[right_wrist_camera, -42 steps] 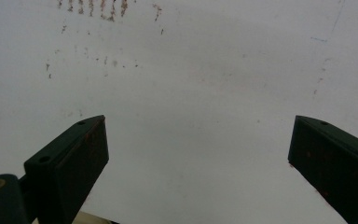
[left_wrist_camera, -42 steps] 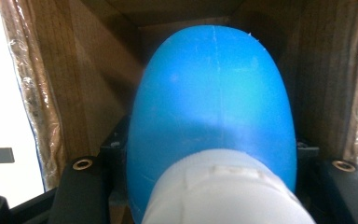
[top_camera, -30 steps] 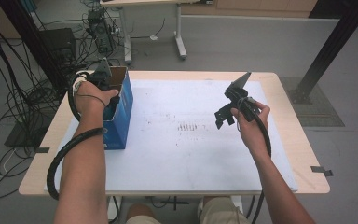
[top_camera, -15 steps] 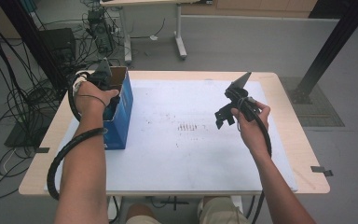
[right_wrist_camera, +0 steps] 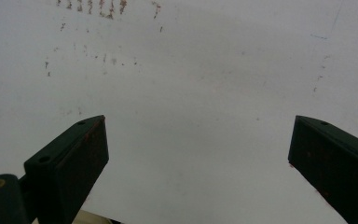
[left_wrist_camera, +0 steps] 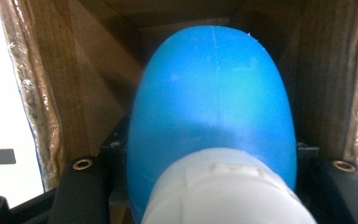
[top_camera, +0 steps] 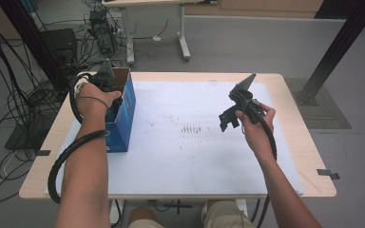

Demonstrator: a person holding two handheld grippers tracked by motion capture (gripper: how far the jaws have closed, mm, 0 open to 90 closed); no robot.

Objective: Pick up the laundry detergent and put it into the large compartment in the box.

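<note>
A blue cardboard box (top_camera: 125,114) with a brown inside (left_wrist_camera: 88,70) stands open at the left of the white mat (top_camera: 185,152). My left gripper (top_camera: 108,81) reaches down into it, its tips hidden by the box wall. In the left gripper view a rounded blue object (left_wrist_camera: 214,93) with a white part (left_wrist_camera: 223,191) sits between the black fingers (left_wrist_camera: 81,186), which press on its sides. My right gripper (top_camera: 227,118) hangs above the mat's right half, open (right_wrist_camera: 198,154), with nothing between its jaws.
The mat covers most of a light wooden table (top_camera: 298,137) and carries faint reddish specks (top_camera: 192,129) near its middle. Cables (top_camera: 19,102) and a dark post (top_camera: 335,47) stand on the floor beyond the table edges.
</note>
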